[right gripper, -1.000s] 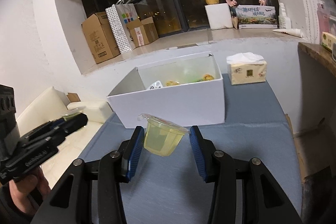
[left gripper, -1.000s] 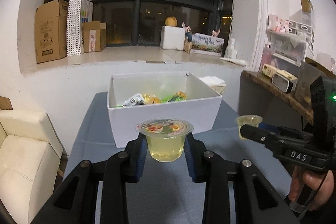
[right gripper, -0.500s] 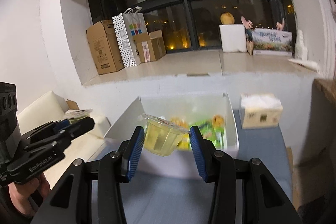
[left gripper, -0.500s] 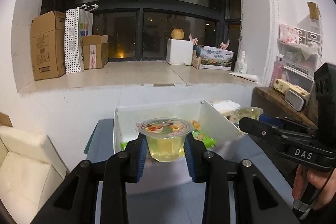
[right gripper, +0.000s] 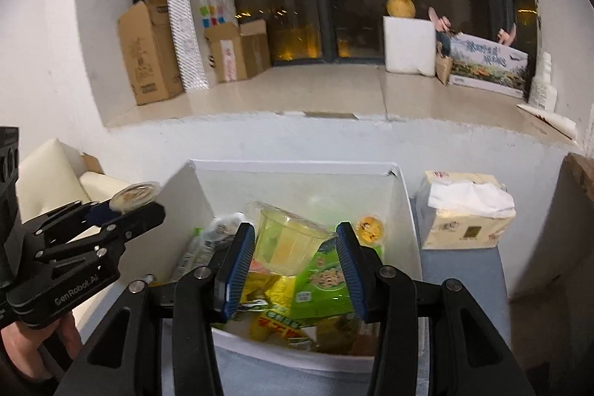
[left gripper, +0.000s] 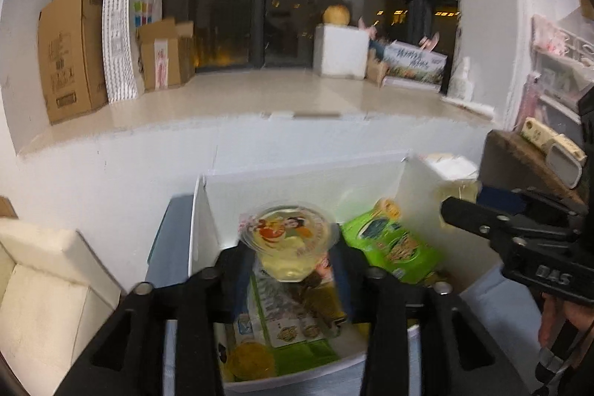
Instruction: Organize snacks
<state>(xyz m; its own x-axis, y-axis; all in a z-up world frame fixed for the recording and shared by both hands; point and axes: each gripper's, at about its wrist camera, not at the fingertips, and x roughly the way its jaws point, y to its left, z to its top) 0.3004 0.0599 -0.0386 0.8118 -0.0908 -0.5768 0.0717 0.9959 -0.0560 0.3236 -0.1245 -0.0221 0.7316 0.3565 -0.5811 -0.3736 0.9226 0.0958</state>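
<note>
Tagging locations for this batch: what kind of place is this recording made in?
Probably a lived-in home room: a cream sofa, cardboard boxes stacked on a deep window ledge, and a tissue pack.

Dark window point(left gripper: 282, 21) above a pale sill point(left gripper: 241, 102), white walls point(left gripper: 111, 173).

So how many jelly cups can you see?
2: one clear yellow jelly cup in the left claw, another in the right claw, both above the white box. More may be hidden.
</note>
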